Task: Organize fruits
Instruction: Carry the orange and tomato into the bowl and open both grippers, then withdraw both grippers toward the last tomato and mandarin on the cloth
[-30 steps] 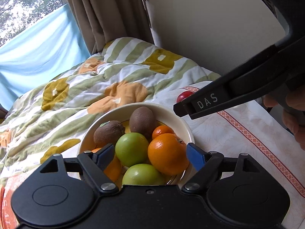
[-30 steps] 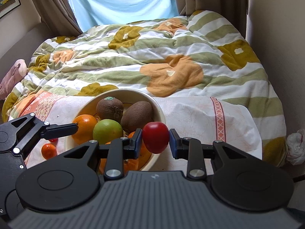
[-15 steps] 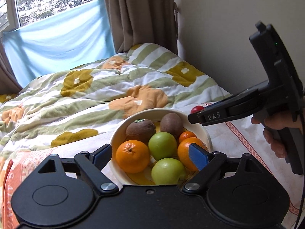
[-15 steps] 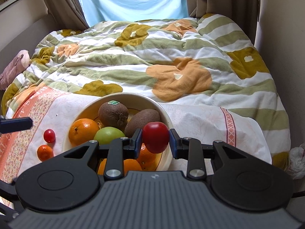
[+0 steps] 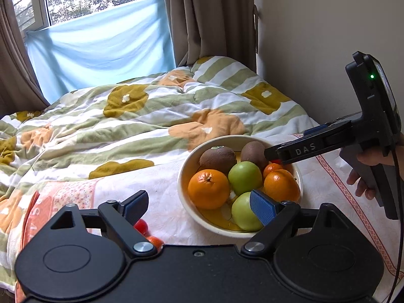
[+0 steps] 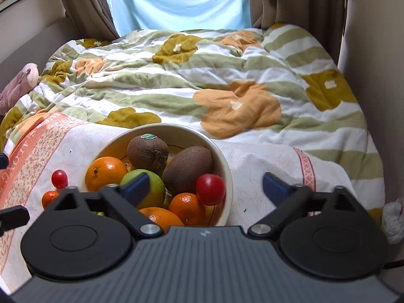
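Observation:
A cream bowl on the cloth holds two kiwis, oranges, green apples and a small mandarin. A small red fruit lies at the bowl's right inside edge, free between the jaws of my right gripper, which is open above the bowl. In the left wrist view the bowl is right of centre, with the right gripper over its far side. My left gripper is open and empty. A red fruit and a small mandarin lie on the cloth.
The white and pink cloth covers the bed's near end, the floral duvet lies behind it. A wall is close on the right. The loose red fruit and mandarin lie left of the bowl.
My right gripper has opened and let go of the small red fruit, which now lies in the bowl. My left gripper has drawn back and to the left, away from the bowl.

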Demonstrator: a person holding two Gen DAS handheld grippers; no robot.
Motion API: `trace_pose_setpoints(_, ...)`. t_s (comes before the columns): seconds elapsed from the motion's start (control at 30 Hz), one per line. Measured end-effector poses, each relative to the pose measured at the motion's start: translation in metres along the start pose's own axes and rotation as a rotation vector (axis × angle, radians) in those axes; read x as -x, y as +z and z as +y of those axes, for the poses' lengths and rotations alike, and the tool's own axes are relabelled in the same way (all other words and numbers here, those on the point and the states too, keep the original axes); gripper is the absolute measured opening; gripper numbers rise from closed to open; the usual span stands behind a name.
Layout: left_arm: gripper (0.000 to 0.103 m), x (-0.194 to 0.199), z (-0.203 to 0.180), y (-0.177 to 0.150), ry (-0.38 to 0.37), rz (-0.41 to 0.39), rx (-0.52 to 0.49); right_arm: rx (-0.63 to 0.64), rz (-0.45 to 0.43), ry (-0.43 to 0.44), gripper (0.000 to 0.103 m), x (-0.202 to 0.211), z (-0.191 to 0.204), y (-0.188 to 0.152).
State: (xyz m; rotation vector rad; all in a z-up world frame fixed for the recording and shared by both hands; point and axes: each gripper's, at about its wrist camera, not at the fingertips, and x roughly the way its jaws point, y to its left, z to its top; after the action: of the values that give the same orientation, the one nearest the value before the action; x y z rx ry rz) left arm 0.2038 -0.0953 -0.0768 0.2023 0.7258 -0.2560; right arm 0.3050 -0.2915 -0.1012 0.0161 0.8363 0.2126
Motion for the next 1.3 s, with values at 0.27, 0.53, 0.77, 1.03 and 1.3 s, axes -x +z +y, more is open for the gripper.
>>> trace_pose_setpoints(0.27,0.09,0.025,0.009,-0.007,0.011,-0.031,0.027,-0.026,-0.063,-0.021,0.103,0.037,0.009,-0.004)
trace_pose_setpoints(0.53,0.09,0.065,0.016,-0.013,-0.004,-0.085,0.02,-0.056,-0.121,-0.057,0.103,0.097,0.03,-0.012)
trace_pose_setpoints(0.77,0.09,0.099,0.031,-0.025,-0.027,-0.119,0.014,-0.098,-0.142,-0.091,0.103,0.147,0.059,-0.026)
trace_pose_setpoints(1.03,0.102,0.128,0.061,-0.038,-0.027,-0.15,0.009,-0.117,-0.123,-0.093,0.103,0.176,0.104,-0.037)
trace_pose_setpoints(1.3,0.103,0.135,0.104,-0.047,-0.034,-0.145,0.009,-0.112,-0.144,-0.111,0.103,0.186,0.154,-0.042)
